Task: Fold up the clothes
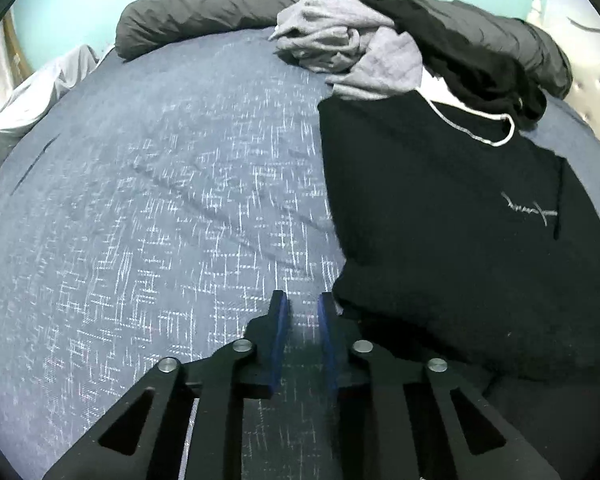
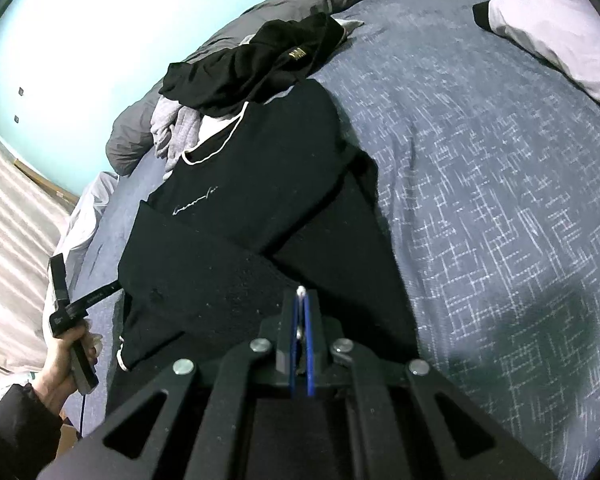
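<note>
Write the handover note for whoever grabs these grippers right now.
Left gripper: jaws slightly apart, empty, over the bedsheet beside the black shirt.
Right gripper: shut on a white-trimmed edge of that shirt.
Done: shirt laid flat, one side folded across.
To do: finish folding it, then the grey garment and black garment heaped behind.

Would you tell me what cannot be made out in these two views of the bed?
1. Chest lettering on the black shirt: both views, too small.
2. Gold label on the black garment: right wrist view, too small.
3. Shirt's lower hem: right wrist view, hidden behind the right gripper.
4. Grey garment: left wrist view, partly covered by the black garment.
</note>
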Demonstrator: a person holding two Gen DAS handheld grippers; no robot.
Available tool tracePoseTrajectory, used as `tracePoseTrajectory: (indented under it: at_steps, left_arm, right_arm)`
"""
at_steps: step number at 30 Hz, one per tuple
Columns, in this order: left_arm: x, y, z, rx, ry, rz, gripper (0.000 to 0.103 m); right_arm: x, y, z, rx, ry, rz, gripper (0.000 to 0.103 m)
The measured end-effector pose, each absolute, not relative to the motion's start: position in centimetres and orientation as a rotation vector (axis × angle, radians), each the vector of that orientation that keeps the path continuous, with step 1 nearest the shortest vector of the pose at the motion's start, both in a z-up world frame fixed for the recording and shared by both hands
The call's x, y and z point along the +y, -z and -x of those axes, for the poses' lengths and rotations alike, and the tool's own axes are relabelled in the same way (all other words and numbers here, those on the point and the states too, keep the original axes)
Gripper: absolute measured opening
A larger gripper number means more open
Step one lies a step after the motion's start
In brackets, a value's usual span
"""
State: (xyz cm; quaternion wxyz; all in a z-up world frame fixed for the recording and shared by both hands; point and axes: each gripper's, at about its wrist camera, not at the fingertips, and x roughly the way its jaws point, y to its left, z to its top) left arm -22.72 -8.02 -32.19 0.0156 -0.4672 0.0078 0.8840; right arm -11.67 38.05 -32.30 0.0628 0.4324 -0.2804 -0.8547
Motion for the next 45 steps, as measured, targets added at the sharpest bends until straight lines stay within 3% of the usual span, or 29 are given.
tracePoseTrajectory:
  at_steps: [7,8,9,10,17,19,21,34,45]
  left_arm:
    - [-8.8,29.5,22.7,-0.116,-2.826,1.328,0.006]
    - [-8.9,29.5,23.1,-0.154,-2.808,1.336,0.013]
    - [-8.9,29.5,23.4,-0.192,-2.790,1.343,0.027]
    - [-8.7,29.8,23.7,-0.202,-2.773,1.359,0.032]
    - [-8.0,32.1,24.8,-0.254,-2.661,1.461,0.033]
    - [-7.9,32.5,25.0,-0.268,-2.639,1.471,0.029]
    - [-7.6,32.6,25.0,-0.247,-2.625,1.480,0.001]
    - [-9.3,32.3,23.9,-0.308,-2.703,1.462,0.000]
    - [-7.7,33.4,24.2,-0.194,-2.688,1.507,0.001]
  right_arm:
    - [37.8,32.5,11.7,-0.820,2.581,-1.338,0.003]
    - [37.8,32.5,11.7,-0.820,2.581,-1.339,0.003]
    - [37.8,32.5,11.7,-0.818,2.580,-1.340,0.003]
    - [37.8,32.5,11.7,-0.816,2.580,-1.342,0.003]
    - [37.7,32.1,11.4,-0.793,2.582,-1.352,0.003]
    - [37.8,32.0,11.3,-0.788,2.581,-1.355,0.003]
    - [37.8,32.2,11.4,-0.792,2.575,-1.366,0.003]
    - [37.8,32.6,11.4,-0.784,2.564,-1.414,0.003]
    - [37.8,33.0,11.7,-0.753,2.555,-1.463,0.003]
